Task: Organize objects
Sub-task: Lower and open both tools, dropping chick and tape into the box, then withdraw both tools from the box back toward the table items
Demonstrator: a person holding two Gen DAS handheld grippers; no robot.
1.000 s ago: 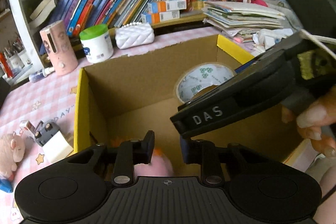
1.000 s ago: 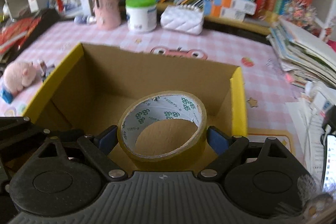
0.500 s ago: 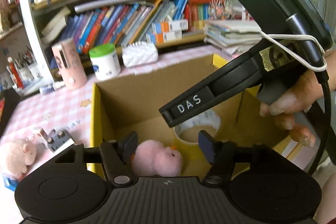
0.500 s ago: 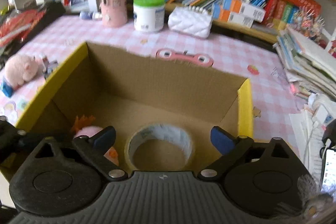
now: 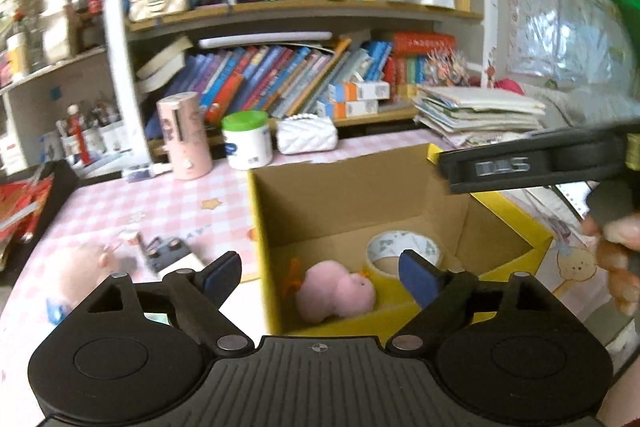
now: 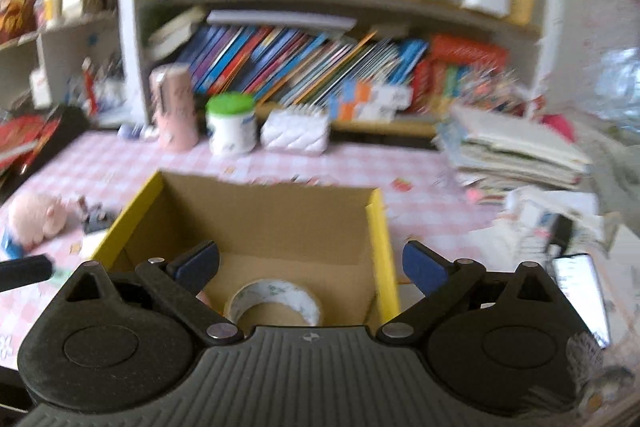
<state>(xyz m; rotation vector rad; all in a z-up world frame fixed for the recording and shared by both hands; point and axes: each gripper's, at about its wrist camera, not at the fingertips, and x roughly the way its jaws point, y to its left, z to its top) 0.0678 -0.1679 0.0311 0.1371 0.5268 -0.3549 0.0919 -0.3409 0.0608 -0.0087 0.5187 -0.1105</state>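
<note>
Bookshelves [image 5: 280, 83] crammed with slanted books fill the background at twelve o'clock, above a table [image 5: 132, 211] covered in pink checked cloth. On that cloth stands an open cardboard box [image 5: 360, 195] with yellow rims. Inside it, on the floor, lies a pink plush toy [image 5: 340, 291] at about six o'clock of the box, and a roll of tape [image 5: 404, 251] lies flat just beside it toward three o'clock; whether the two touch is unclear. The left gripper [image 5: 320, 271] hangs above the box's near wall, its jaws having just been opening and now spread wide with nothing pressed between the blue pads; the plush shows in the gap below. The right gripper [image 6: 312, 265] hovers over the box too, jaws at full spread and empty, the tape roll [image 6: 276, 303] visible beneath them. From the left wrist view, the right tool's black body [image 5: 540, 163] crosses at three o'clock, with a hand [image 5: 616, 259] gripping its handle. Outside the box, at nine o'clock, a second pink plush [image 6: 36, 219] lies on the cloth near a small dark gadget [image 5: 168, 251]. At eleven o'clock stand a pink cylinder [image 5: 184, 135], a green-lidded jar [image 5: 246, 139] and a white quilted pouch [image 5: 306, 135].
</note>
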